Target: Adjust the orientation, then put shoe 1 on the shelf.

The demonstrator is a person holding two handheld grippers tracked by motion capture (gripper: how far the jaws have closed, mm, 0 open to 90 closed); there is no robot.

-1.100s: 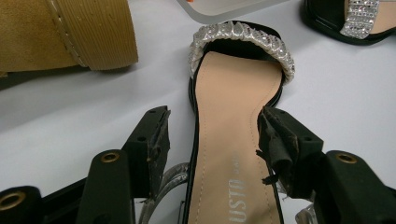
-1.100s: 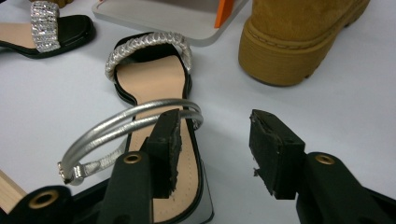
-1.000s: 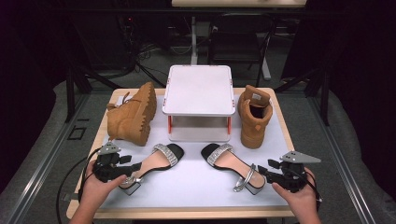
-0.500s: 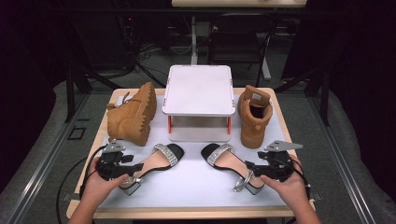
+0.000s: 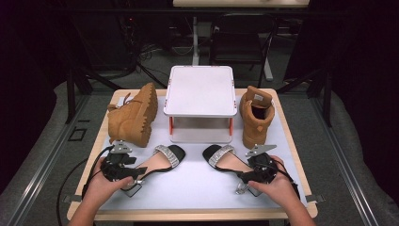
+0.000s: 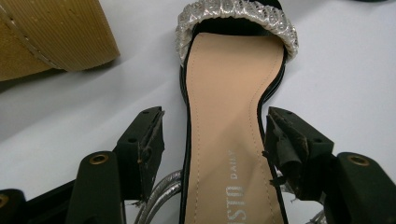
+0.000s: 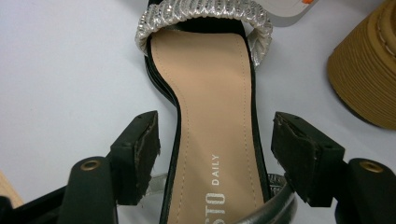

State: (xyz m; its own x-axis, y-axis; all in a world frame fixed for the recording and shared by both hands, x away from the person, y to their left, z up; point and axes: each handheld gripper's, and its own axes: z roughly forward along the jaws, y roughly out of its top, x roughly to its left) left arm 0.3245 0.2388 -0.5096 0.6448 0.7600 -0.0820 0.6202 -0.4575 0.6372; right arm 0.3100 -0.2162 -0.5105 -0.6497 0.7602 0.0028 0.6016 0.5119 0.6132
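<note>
— Where did you have the jaws?

— I had both spread, just opened wider. The left gripper (image 6: 212,144) straddled the left sandal (image 5: 157,162), the right gripper (image 7: 215,149) the right sandal (image 5: 226,160), both flat on the white tabletop (image 5: 197,188), pads clear of them.

— Risk?

— I judged the smooth tan insoles and thin black edges could slip; a loose silver strap might snag. The rhinestone bands looked bumpy.

Heel end of the left sandal (image 6: 231,140) cut off by the bottom edge, right sandal (image 7: 210,140) likewise, boot sole (image 6: 51,35) cropped at the corner, insole lettering partly cut.
</note>
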